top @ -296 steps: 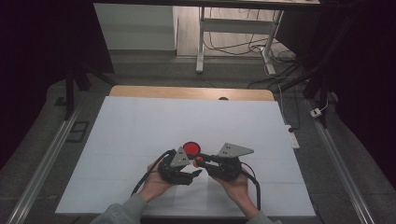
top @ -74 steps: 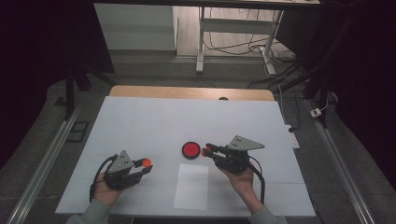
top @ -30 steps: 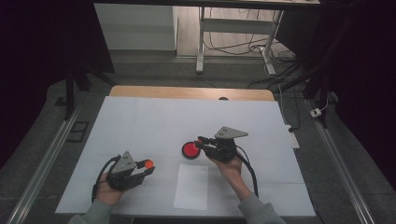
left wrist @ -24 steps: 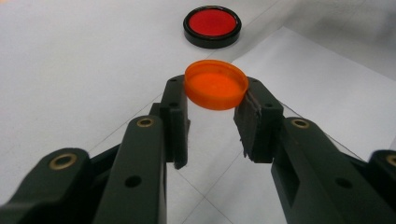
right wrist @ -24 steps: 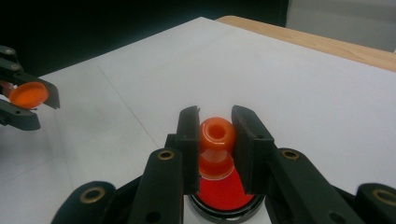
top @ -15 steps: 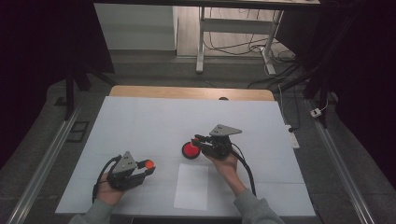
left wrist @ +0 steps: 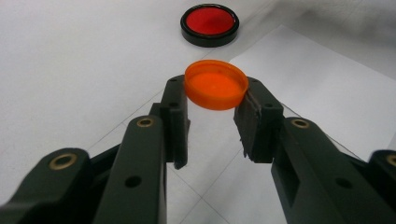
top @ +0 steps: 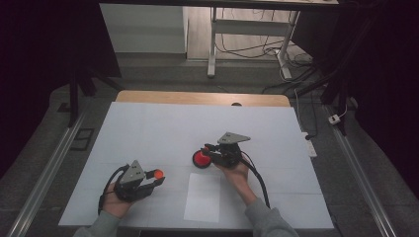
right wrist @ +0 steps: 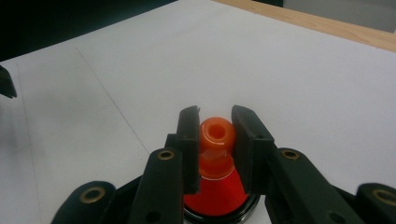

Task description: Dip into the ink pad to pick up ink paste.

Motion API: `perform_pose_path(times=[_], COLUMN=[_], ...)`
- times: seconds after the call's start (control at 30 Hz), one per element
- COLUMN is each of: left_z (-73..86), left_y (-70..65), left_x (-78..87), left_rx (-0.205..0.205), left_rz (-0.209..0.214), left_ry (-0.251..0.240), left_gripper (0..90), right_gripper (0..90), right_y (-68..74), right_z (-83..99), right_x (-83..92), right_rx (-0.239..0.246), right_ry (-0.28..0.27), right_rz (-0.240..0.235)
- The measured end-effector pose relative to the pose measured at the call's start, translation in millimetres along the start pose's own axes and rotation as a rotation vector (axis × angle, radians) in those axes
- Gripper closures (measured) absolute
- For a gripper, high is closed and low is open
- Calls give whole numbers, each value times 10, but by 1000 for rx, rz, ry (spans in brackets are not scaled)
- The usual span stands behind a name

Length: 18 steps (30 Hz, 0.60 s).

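Note:
My left gripper (top: pixel 157 178) rests near the table's front left, shut on a round orange cap (left wrist: pixel 215 85) that sits between its tips (left wrist: pixel 175 95). My right gripper (top: pixel 209 148) is at mid-table, shut on the neck of a small orange bottle (right wrist: pixel 216 134) whose open mouth faces the camera. The bottle hangs just over a red dish with a black rim (top: pixel 200 159), which shows under the jaws in the right gripper view (right wrist: pixel 215 201). In the left gripper view the dish (left wrist: pixel 209 23) lies beyond the cap.
A white sheet of paper (top: pixel 203 196) lies on the white table top (top: pixel 148 128) in front of the dish, between the two hands. A wooden strip (top: pixel 197 98) runs along the far edge. Floor rails and cables lie beyond the table.
The right gripper has moved left and down with the bottle, from beside the dish to over it. The left gripper has kept still with the cap.

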State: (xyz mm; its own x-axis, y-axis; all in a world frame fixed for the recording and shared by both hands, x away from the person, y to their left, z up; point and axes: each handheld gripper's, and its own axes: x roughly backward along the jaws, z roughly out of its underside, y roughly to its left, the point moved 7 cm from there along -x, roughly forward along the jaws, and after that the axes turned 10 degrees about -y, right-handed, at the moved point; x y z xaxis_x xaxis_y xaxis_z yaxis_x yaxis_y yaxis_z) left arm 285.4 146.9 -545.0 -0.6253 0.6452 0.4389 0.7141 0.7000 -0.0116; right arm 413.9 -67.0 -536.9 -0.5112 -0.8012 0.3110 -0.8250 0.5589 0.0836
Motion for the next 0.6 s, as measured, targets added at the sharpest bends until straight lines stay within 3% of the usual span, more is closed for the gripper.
perform_pose_path(times=[0.6], left_z=[7], left_y=[-2], left_x=[-11], left_rx=[1], left_rz=[-1], left_ry=[6], left_gripper=[656], right_gripper=[723], right_y=[-37], right_z=[84], right_x=[-106], right_rx=[18], right_ry=[27], right_rz=[13])
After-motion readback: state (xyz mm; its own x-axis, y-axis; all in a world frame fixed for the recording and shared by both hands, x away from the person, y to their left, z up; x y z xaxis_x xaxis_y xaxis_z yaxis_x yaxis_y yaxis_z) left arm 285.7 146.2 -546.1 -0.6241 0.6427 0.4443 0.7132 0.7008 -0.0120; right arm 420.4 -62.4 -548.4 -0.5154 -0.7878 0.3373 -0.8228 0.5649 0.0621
